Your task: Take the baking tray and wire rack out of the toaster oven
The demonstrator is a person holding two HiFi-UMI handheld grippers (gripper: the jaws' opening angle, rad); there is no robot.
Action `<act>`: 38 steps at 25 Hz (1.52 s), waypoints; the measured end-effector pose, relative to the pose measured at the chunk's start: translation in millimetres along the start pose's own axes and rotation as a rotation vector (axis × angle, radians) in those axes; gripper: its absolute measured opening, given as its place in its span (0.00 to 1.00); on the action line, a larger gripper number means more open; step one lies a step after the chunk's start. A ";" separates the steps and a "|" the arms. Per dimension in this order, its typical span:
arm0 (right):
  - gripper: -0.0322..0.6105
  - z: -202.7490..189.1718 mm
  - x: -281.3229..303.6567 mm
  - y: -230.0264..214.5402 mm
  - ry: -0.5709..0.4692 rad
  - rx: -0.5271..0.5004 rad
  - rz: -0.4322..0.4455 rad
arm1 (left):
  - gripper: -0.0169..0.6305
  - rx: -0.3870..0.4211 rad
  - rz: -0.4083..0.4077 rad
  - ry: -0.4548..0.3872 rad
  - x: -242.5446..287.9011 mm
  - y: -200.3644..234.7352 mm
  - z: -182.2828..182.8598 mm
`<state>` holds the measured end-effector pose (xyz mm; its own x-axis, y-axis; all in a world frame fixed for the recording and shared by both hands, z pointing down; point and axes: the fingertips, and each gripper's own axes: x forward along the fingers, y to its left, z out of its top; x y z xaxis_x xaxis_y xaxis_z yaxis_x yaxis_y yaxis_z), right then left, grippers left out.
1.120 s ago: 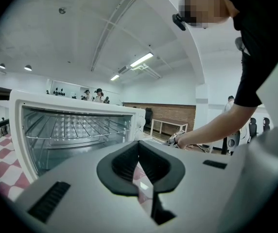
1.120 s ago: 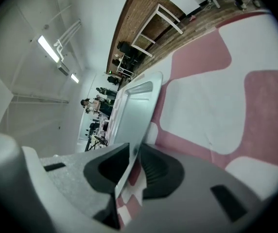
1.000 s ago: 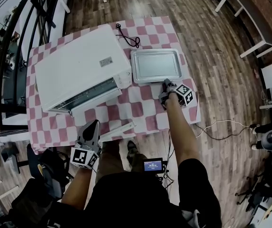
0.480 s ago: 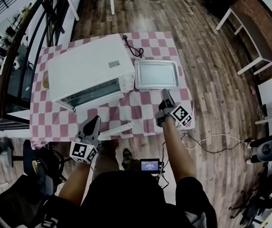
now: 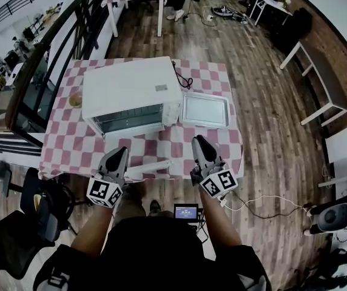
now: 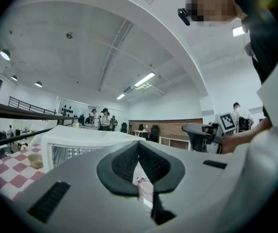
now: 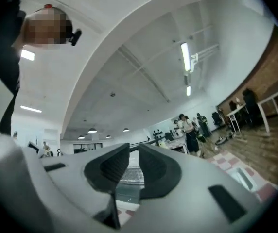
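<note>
Bare checked table (image 5: 161, 147) lies open below the toaster oven (image 5: 131, 93), centre frame. The baking tray (image 5: 205, 110) fills the space just right of it. A white bar (image 5: 149, 167) crosses the table's lower edge.

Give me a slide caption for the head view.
Left gripper and right gripper hover empty before the white toaster oven, baking tray out beside it on the checkered table.

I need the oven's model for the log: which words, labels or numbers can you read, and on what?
No text is readable.
Sticker on the toaster oven: too small.
Small screen low in the head view: blurred.
Cubes on left gripper and right gripper: square markers, no words.
</note>
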<state>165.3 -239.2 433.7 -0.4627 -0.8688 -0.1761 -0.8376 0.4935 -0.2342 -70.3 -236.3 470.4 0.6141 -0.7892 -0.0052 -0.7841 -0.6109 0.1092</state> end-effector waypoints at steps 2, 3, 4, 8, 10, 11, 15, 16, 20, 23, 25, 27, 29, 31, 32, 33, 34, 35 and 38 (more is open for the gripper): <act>0.14 5.9 -1.1 34.3 0.002 -0.083 0.058 | 0.02 0.002 0.017 -0.013 -12.2 1.3 4.3; 0.14 7.0 -1.6 51.0 0.005 -0.120 0.085 | 0.02 0.004 0.024 -0.019 -18.3 2.1 6.0; 0.14 7.8 -2.0 67.1 0.004 -0.147 0.111 | 0.02 0.006 0.030 -0.024 -23.8 3.2 7.6; 0.20 -2.8 2.0 116.1 -0.007 -0.101 0.228 | 0.02 -0.001 0.070 -0.047 -41.8 13.3 14.1; 0.21 -19.2 5.2 129.1 0.026 -0.068 0.252 | 0.02 -0.012 0.087 -0.046 -50.0 18.3 14.3; 0.21 -27.5 6.1 133.8 0.044 -0.069 0.252 | 0.02 -0.017 0.091 -0.041 -53.4 20.4 13.3; 0.21 -48.6 12.3 136.5 0.035 0.025 0.220 | 0.02 -0.014 0.094 -0.027 -60.0 29.3 7.3; 0.24 -54.0 15.8 133.5 0.025 0.080 0.209 | 0.02 -0.009 0.099 -0.022 -59.8 33.6 4.1; 0.27 -75.2 29.8 133.2 0.072 0.149 0.186 | 0.02 -0.025 0.120 -0.005 -61.8 52.6 -7.7; 0.27 -79.4 39.3 133.5 0.084 0.196 0.200 | 0.02 -0.027 0.115 -0.015 -62.5 62.4 -2.7; 0.27 -83.4 44.8 127.2 0.072 0.301 0.197 | 0.02 -0.028 0.110 -0.019 -62.7 69.2 0.5; 0.27 -89.3 51.0 120.2 0.062 0.397 0.181 | 0.02 -0.025 0.106 -0.026 -63.0 77.0 4.7; 0.27 -96.6 60.7 115.1 0.063 0.468 0.171 | 0.02 -0.020 0.101 -0.035 -61.1 85.5 9.5; 0.27 -104.3 74.3 111.5 0.064 0.545 0.166 | 0.02 -0.021 0.097 -0.040 -58.4 94.7 13.0; 0.27 -107.7 81.4 110.1 0.059 0.593 0.163 | 0.02 -0.021 0.094 -0.040 -57.7 99.1 13.3; 0.27 -110.5 88.4 108.7 0.050 0.645 0.161 | 0.02 -0.021 0.090 -0.039 -57.4 102.9 12.9; 0.27 -112.5 95.5 107.6 0.037 0.693 0.160 | 0.02 -0.022 0.086 -0.036 -57.4 106.1 12.1; 0.27 -114.7 102.9 106.1 0.025 0.732 0.161 | 0.02 -0.023 0.081 -0.033 -57.4 109.0 11.3; 0.27 -135.8 124.2 89.0 0.014 0.829 0.124 | 0.02 -0.023 0.066 -0.029 -55.2 119.9 8.9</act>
<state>-6.2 -308.5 520.8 -0.5456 -0.8041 -0.2360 -0.2979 0.4493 -0.8422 -199.0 -266.6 474.9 0.5576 -0.8297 -0.0259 -0.8206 -0.5557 0.1334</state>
